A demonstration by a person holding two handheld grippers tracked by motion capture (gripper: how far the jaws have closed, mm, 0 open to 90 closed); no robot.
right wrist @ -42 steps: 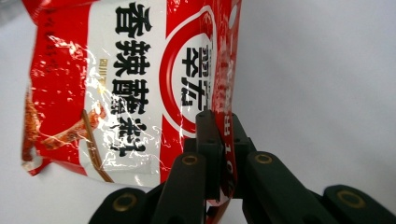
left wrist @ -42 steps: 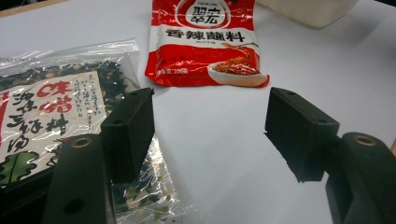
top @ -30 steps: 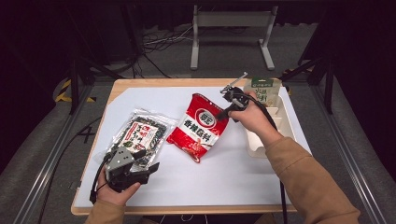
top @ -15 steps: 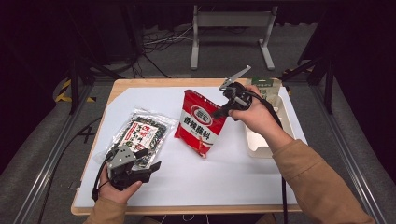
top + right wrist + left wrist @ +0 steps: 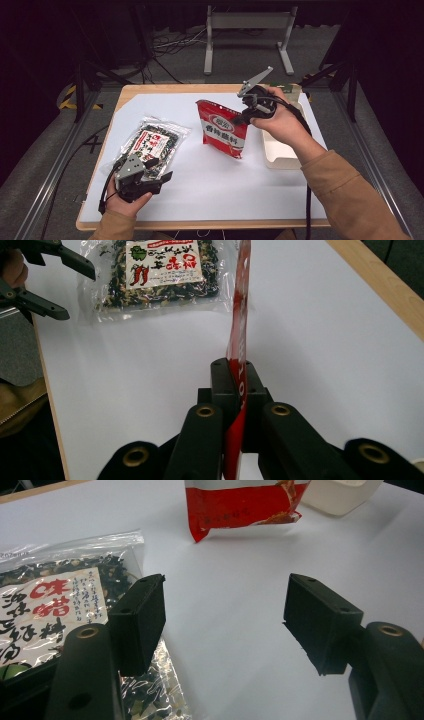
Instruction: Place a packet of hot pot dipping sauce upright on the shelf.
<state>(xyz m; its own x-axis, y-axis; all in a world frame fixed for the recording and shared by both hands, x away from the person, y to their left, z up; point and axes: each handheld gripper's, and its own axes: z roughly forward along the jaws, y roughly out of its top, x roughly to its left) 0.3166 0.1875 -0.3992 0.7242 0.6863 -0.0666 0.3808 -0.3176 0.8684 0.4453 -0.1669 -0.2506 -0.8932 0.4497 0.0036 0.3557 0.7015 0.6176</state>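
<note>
Here, your right gripper (image 5: 245,118) was clamped on the red packet's (image 5: 223,130) top corner — it hung above the white sheet (image 5: 210,175), beside the tray (image 5: 280,155) — while your left gripper (image 5: 225,615) gaped beside the dried-spice bag (image 5: 152,145).

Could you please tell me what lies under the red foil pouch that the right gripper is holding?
Under the red foil pouch, pinched by the right gripper, lies bare white table cover. Its lower edge hangs clear in the left gripper view; nothing looks hidden.

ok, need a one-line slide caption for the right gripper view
Right gripper shut on the edge of a red packet, hanging edge-on above the white table; dried-spice bag lies beyond.
</note>
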